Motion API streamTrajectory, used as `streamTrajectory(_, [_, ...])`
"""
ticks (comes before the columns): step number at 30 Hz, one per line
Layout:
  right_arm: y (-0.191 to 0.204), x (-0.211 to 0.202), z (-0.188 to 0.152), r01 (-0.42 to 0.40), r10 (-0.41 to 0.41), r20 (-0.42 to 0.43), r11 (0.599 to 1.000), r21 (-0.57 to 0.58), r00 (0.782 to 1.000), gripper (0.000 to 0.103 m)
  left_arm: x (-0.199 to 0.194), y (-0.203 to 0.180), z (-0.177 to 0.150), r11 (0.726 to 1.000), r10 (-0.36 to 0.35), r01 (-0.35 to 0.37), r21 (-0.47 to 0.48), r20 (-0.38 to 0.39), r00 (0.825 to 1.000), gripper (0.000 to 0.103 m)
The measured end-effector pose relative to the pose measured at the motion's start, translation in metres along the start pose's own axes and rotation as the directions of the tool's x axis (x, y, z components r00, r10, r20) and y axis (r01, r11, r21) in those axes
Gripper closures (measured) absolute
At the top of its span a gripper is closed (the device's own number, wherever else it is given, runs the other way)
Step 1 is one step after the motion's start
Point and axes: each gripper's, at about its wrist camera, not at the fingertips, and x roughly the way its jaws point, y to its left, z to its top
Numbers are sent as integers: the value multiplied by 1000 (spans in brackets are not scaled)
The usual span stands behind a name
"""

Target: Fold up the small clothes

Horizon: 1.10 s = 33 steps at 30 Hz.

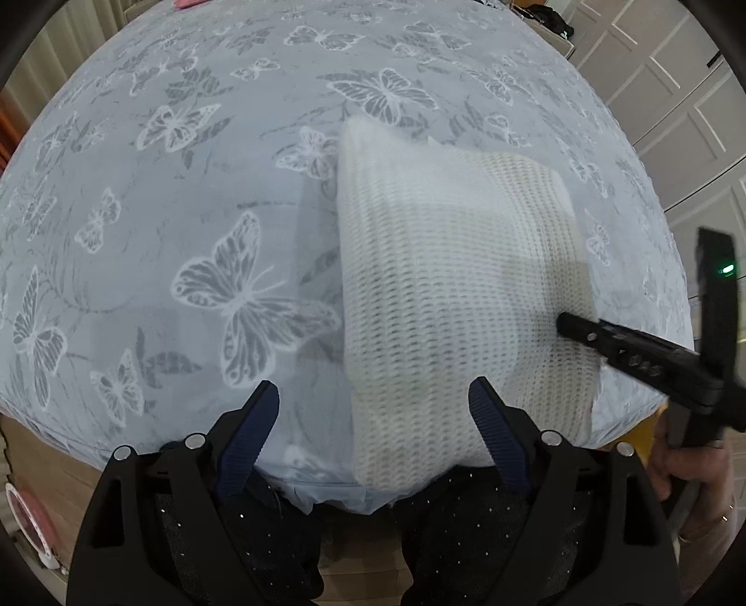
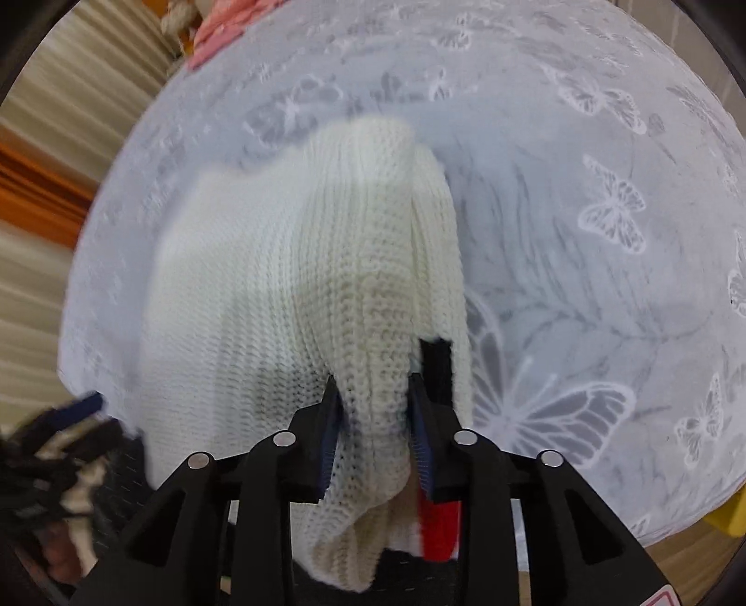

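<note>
A white knit garment (image 1: pixel 447 289) lies folded on the butterfly-print bedspread (image 1: pixel 186 196), reaching down to the bed's near edge. My left gripper (image 1: pixel 373 387) hangs open over the garment's near left edge, its right finger above the knit and its left finger over bare bedspread. At the right of this view, my right gripper (image 1: pixel 583 331) meets the garment's right edge. In the right wrist view, a raised bunch of the knit garment (image 2: pixel 373 326) sits pinched between the pads of my right gripper (image 2: pixel 373 387). A black tag (image 2: pixel 436 368) and a red tag (image 2: pixel 438 526) show beside it.
The near edge of the bed (image 1: pixel 326 489) runs just under both grippers, with the person's dark speckled trousers (image 1: pixel 261 526) below it. A pink item (image 2: pixel 224 32) lies at the far side. White cupboard doors (image 1: pixel 676 93) stand to the right, curtains (image 2: pixel 70 93) to the left.
</note>
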Motion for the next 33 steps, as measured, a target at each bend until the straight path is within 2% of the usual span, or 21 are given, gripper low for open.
streamTrajectory(2, [5,-14,11,8,-8,44,1000,0,999,74,0,-2,2,1000,-3,3,9,7,1000,22])
streamTrajectory(4, [14,-32,22,-15,17,106,1000,-14,994,74,2,-3,4,1000,5,-5,17,4,1000,22])
streamTrajectory(6, [20,-36,31,-42,46,118,998,-38,992,76,4,-3,5,1000,7,-7,16,2,1000,22])
streamTrajectory(9, [26,-4,45,36,-30,59,994,-101,998,76,9,-3,5,1000,7,-7,5,-11,1000,22])
streamTrajectory(10, [20,16,45,101,-100,13,987,-123,995,80,10,-2,6,1000,10,-10,3,-16,1000,22])
streamTrajectory(11, [15,28,46,145,-146,2,979,-141,989,81,11,-1,6,1000,15,-15,-2,-19,1000,22])
streamTrajectory(12, [13,26,44,144,-142,18,980,-141,990,80,11,0,7,1000,15,-15,-7,-19,1000,22])
streamTrajectory(15, [3,8,43,104,-102,26,992,-74,994,72,11,5,9,1000,19,-19,-14,-13,1000,22])
streamTrajectory(17, [-2,-8,38,104,-101,51,994,-41,994,51,13,11,11,1000,0,0,-20,-6,1000,22])
streamTrajectory(19, [-8,-16,31,86,-85,67,996,-18,994,38,17,19,14,995,-68,68,-66,0,998,21])
streamTrajectory(21, [-14,-12,26,51,-51,57,999,9,997,31,27,30,21,973,-171,170,-157,6,985,20])
streamTrajectory(23, [-19,3,26,22,-23,15,998,53,1000,24,44,39,30,940,-251,243,-241,-4,968,19])
streamTrajectory(26, [-30,35,27,-12,22,-77,991,134,997,17,76,42,40,918,-287,259,-299,-54,956,18])
streamTrajectory(27, [-32,43,27,-46,61,-90,985,166,994,18,87,43,43,911,-303,268,-312,-67,951,18])
streamTrajectory(28, [-34,48,26,-107,127,-80,970,220,989,29,100,45,45,891,-347,304,-337,-73,935,17])
streamTrajectory(29, [-33,48,26,-143,164,-64,957,253,984,35,106,48,46,873,-378,329,-360,-75,923,25])
streamTrajectory(31, [-20,36,29,-128,139,-37,967,222,990,53,111,53,48,834,-439,376,-405,-72,896,41])
streamTrajectory(32, [-10,27,30,-124,129,-17,974,192,991,57,105,55,50,825,-452,387,-413,-68,889,53])
streamTrajectory(33, [0,16,31,-136,137,4,977,162,991,58,96,57,53,823,-461,402,-401,-59,886,57])
